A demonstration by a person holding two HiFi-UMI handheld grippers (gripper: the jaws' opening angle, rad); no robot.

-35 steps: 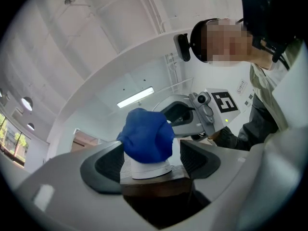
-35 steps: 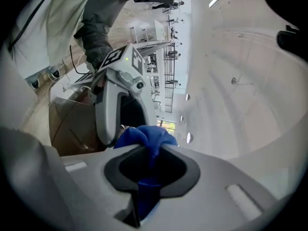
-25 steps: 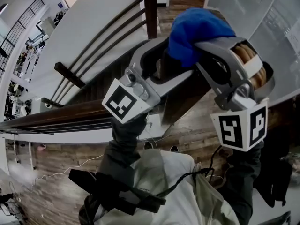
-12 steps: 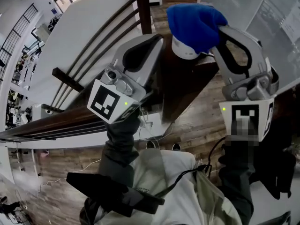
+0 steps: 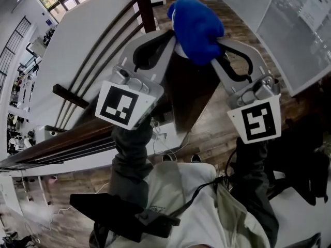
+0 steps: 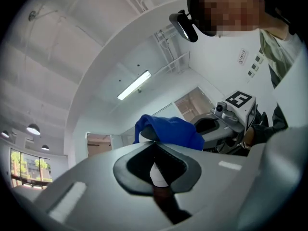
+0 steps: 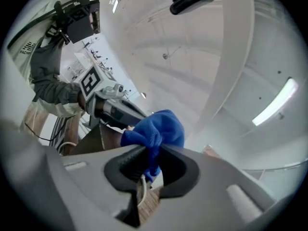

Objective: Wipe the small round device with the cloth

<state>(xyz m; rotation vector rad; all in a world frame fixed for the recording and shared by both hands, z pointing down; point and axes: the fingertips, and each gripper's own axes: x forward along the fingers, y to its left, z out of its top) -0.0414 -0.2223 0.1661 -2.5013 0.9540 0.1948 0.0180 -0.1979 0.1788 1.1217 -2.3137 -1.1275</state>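
Observation:
A small white round device (image 5: 179, 50) stands at the far end of a dark wooden top (image 5: 189, 94), mostly covered by a bunched blue cloth (image 5: 196, 25). My right gripper (image 5: 220, 41) is shut on the cloth and holds it down on the device. In the right gripper view the cloth (image 7: 156, 129) is pinched between the jaws of the right gripper (image 7: 153, 150). My left gripper (image 5: 172, 39) is shut, its tips against the device's left side. In the left gripper view the left gripper (image 6: 155, 144) points at the cloth (image 6: 173, 131), with a white edge of the device (image 6: 142, 137) beside it.
Dark wooden rails (image 5: 77, 133) and a white wall panel (image 5: 77, 50) run along the left. A glass panel (image 5: 300, 30) stands at the right. Below lies wood floor (image 5: 217, 133) with a white cable (image 5: 158, 136). A black bag (image 5: 305, 159) sits at lower right.
The left jaws have closed from wide open. Both grippers have shifted left and up in the view, and the cloth now covers most of the white device.

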